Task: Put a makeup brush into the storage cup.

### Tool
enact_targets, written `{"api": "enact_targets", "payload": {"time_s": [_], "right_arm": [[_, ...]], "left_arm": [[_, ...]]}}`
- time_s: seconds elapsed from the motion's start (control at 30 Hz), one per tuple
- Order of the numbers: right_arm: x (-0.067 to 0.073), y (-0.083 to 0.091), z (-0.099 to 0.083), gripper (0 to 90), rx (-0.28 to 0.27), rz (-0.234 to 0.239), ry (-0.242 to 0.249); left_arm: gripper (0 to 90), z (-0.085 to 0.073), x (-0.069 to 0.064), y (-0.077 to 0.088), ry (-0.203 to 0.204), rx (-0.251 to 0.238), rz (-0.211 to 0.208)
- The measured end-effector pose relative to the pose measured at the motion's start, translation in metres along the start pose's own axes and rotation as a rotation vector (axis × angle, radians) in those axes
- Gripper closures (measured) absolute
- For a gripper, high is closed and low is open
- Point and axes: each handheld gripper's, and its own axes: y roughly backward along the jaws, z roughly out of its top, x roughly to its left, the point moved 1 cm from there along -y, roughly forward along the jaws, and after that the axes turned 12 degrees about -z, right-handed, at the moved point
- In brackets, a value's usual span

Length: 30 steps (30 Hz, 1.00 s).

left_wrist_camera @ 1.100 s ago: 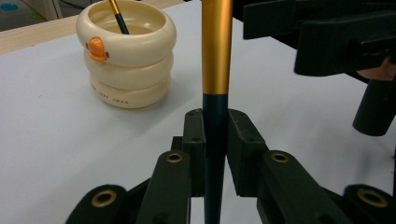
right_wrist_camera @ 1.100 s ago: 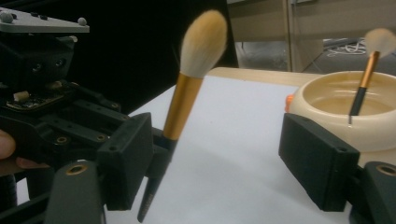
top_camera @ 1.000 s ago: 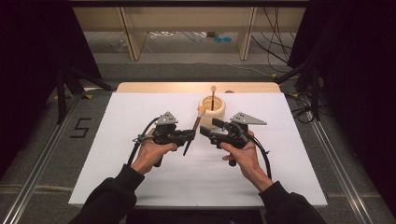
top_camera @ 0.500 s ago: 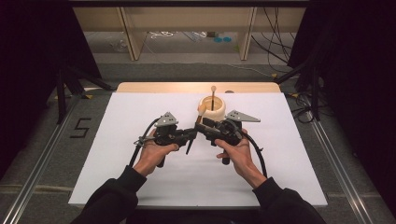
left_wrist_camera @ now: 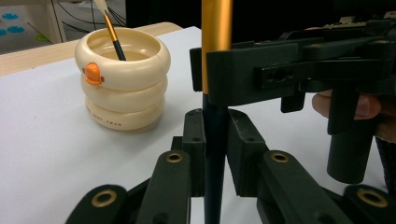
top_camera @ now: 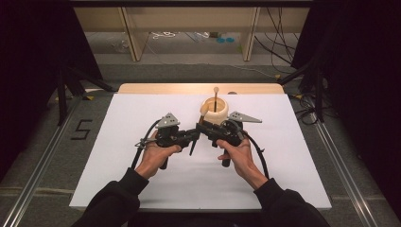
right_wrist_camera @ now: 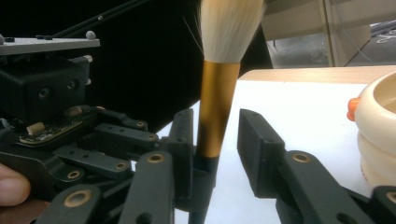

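Right gripper (top_camera: 204, 130) nearer, closing around brush (right_wrist_camera: 215, 107)

The person wears dark, probably black, long sleeves (top_camera: 118, 201). Each gripper (top_camera: 191, 137) is black with brass-coloured pivot rings, a grey three-cornered plate (top_camera: 168, 120) on top and a black trailing cable (top_camera: 257, 153).

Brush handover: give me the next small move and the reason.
Probably finish closing the right gripper on the brush. Its jaws have just been closing around the gold ferrule, but one pad stands apart from it. The left gripper is shut on the dark handle below. Once the right grips firmly, the left could let go, likely for the cup.
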Motion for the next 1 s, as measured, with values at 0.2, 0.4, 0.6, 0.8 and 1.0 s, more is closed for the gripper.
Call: {"api": "enact_targets", "payload": {"time_s": [0.2, 0.4, 0.6, 0.8, 1.0], "right_arm": [[0.0003, -0.0003, 0.0000, 73.7, 0.006, 0.017, -0.019], [0.0008, -0.0002, 0.0003, 76.9, -0.003, 0.019, -0.028], [0.0017, -0.0005, -0.0001, 77.2, -0.005, 0.019, -0.017], [0.0025, -0.0003, 0.0002, 77.3, -0.007, 0.021, -0.002], [-0.0001, 0.0006, 0.0012, 77.4, -0.009, 0.004, 0.021]], "left_arm": [[78.5, -0.0002, -0.0013, -0.0010, 0.002, -0.003, -0.004], [78.5, -0.0002, -0.0018, -0.0021, 0.009, -0.013, -0.010], [78.4, -0.0013, -0.0012, -0.0028, 0.022, -0.022, -0.019], [77.8, -0.0011, -0.0008, -0.0030, 0.032, -0.021, -0.028], [65.7, -0.0016, -0.0023, -0.0016, 0.010, -0.012, -0.035]]}}
